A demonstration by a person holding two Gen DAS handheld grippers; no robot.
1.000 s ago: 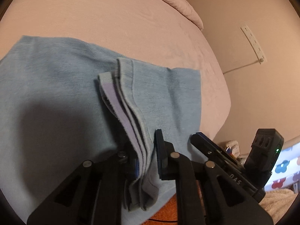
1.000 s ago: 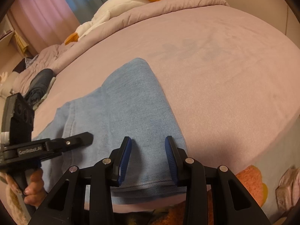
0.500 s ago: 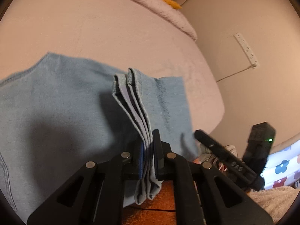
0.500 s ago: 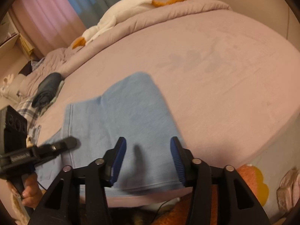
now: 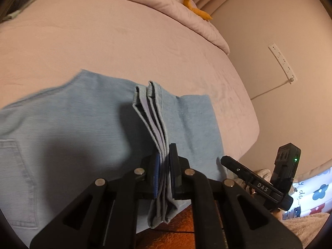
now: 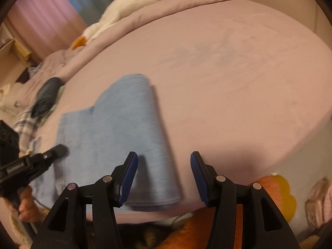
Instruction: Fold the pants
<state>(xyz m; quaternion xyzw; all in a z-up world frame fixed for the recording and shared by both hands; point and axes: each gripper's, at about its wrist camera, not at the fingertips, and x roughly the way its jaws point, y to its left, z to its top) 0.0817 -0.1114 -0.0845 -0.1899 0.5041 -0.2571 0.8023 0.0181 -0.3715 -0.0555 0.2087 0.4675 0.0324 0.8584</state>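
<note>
Pinching a bunch of hem layers, my left gripper [image 5: 165,178] has its blue pads pressed together on the light blue pants [image 5: 83,128], and the stacked edges stand up between the pads like a thin ridge. I count several layers there, with pale stitched hems, and a short tail of cloth hangs below the pads over the edge of the bed [image 5: 145,47]. Left of this ridge the pants lie flat and wide, and a back pocket [image 5: 16,182] with its seams is visible at the left border. Right of the ridge a flat folded part lies on the bed, reaching close to its edge.

My right gripper [image 6: 164,176] hangs just above the near end of the folded leg; its jaws are opening and the pads touch no cloth, though part of the leg lies under the gap. From this side the pants look like a smooth blue strip running away from me, with a rounded fold at the far end.

Further back, the pink sheet is bare, then comes a rolled quilt [image 6: 186,6] with a white plush toy [image 6: 128,2] on it.
</note>
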